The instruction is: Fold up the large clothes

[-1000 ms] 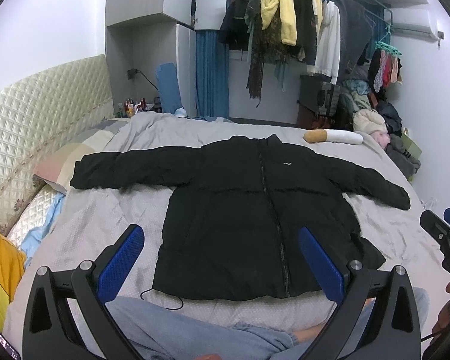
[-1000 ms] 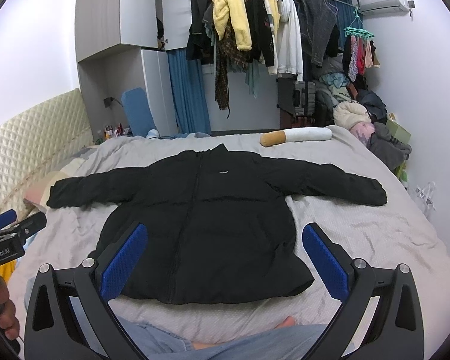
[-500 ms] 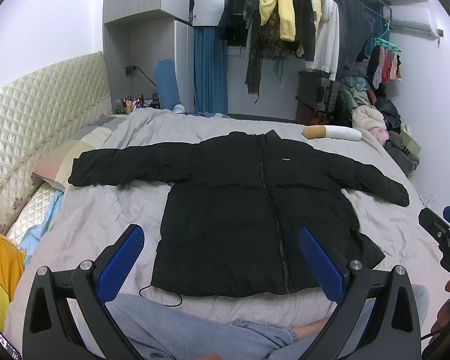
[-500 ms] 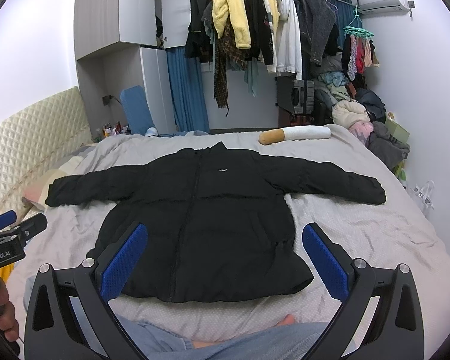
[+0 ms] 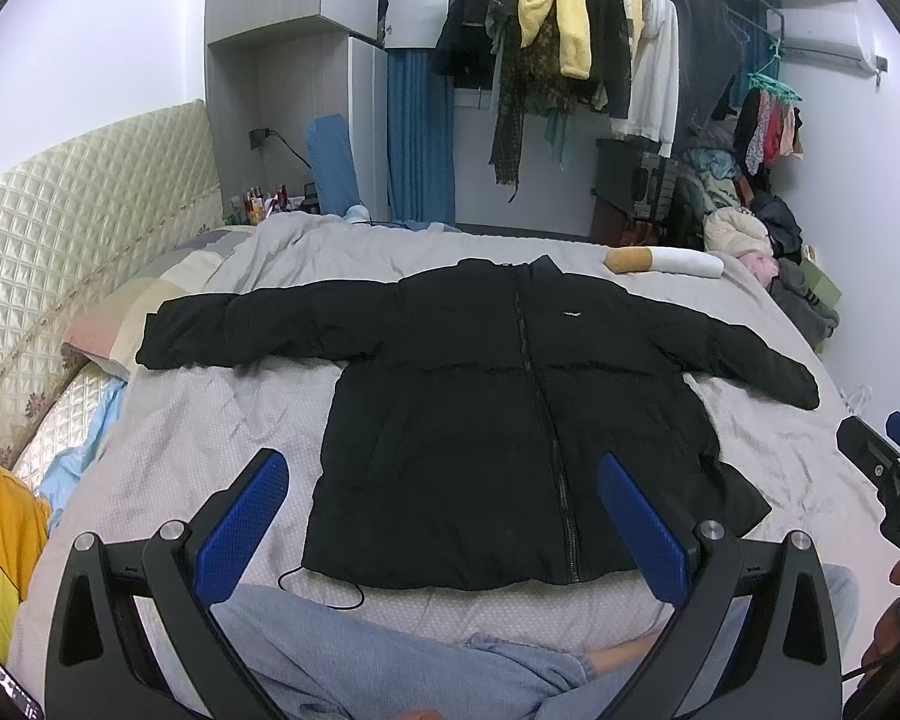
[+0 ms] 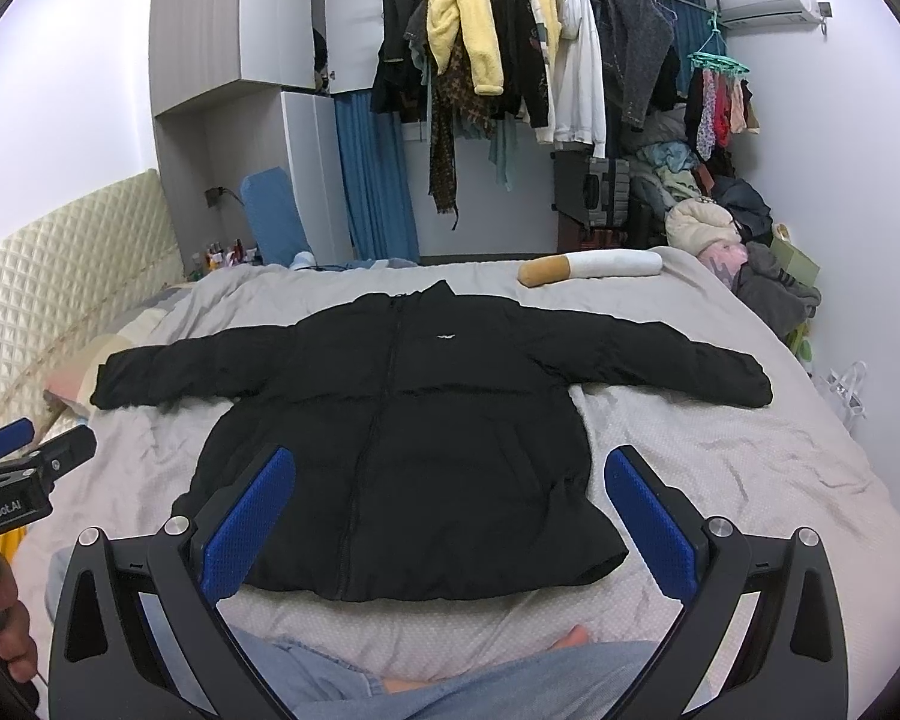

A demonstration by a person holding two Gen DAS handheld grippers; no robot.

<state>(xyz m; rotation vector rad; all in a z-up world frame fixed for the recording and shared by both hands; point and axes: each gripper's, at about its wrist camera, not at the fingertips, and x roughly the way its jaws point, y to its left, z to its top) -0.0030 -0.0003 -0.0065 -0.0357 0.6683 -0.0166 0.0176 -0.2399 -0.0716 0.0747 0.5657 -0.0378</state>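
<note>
Now both the left gripper (image 5: 444, 516) and right gripper (image 6: 450, 516) are hovering wide apart (holding nothing) over the spread black puffer jacket (image 5: 510, 420); folding isn't started, and 1 sleeve looks like the next grab.

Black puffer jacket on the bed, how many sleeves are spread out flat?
2: one sleeve reaches toward the quilted headboard; the other sleeve reaches toward the clothes pile side. Neither is folded yet.
</note>
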